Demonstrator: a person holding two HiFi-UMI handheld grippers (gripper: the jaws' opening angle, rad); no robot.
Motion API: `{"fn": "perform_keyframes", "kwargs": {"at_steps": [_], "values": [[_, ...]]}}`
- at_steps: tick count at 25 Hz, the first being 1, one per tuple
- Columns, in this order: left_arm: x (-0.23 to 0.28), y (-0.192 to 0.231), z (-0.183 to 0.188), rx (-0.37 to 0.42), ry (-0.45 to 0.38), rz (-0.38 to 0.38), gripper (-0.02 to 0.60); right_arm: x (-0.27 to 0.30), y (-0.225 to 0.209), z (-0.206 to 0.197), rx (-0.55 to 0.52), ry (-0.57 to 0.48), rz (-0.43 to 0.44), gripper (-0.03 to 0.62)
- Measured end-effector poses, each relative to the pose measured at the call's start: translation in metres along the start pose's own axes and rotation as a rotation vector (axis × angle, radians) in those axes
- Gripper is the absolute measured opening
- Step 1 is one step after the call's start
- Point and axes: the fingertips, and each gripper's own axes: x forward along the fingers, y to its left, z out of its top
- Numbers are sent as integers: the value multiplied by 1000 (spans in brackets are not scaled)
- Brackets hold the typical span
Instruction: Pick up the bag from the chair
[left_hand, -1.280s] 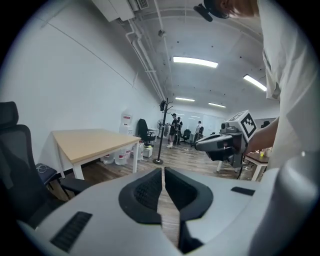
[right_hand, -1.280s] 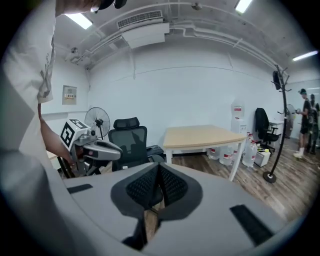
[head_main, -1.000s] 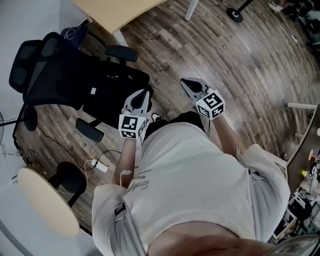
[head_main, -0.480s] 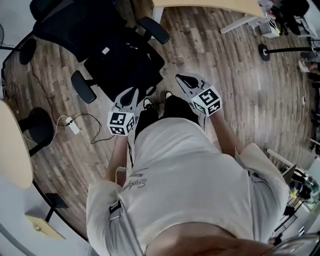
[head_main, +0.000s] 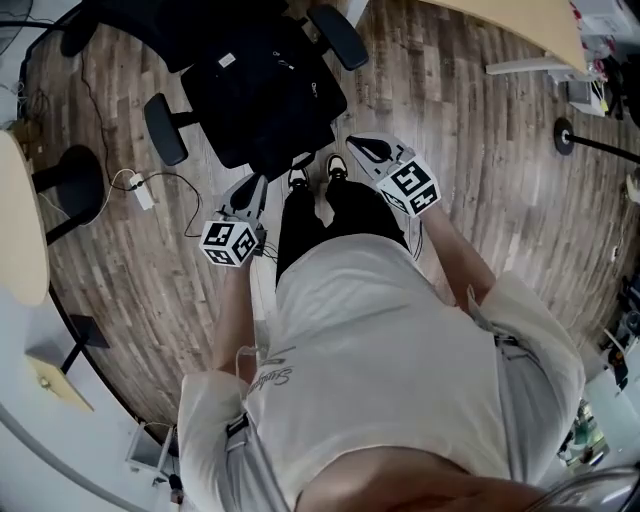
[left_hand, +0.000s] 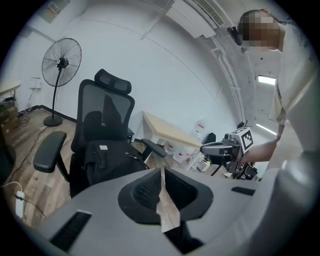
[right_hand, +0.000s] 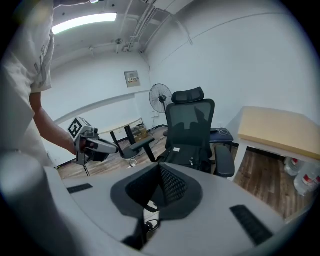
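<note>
Left hand-held gripper (head_main: 257, 184) and right hand-held gripper (head_main: 353, 144), both pressed together, face the bag (head_main: 265, 98) between chair armrests (head_main: 165, 128).

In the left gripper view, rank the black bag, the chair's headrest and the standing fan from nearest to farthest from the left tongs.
1. Black bag: on the chair, just ahead and left of the shut left tongs.
2. Headrest: on top of the chair back, behind and above the bag.
3. Standing fan: far left, well behind the chair.

Wood-plank floor (head_main: 490, 190), white walls (left_hand: 170, 80), a pale wooden desk (right_hand: 282, 131), a black standing fan (left_hand: 61, 63)
</note>
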Motion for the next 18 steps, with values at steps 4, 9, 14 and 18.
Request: {"fn": "perform_keyframes", "kwargs": {"at_steps": [4,9,14,18], "values": [[11,7,-24,-52,15,89,29,24,-10,-35,-38,76,111,-6],[21,22,-59,-130,47,80,31,66,-8,-80,-23,152,201,47],[37,46,-90,-178,75,32,34,98,-13,-134,-87,294,205,86],[61,63,-124,-139,184,7,136,116,-25,-164,-62,343,199,97]]}}
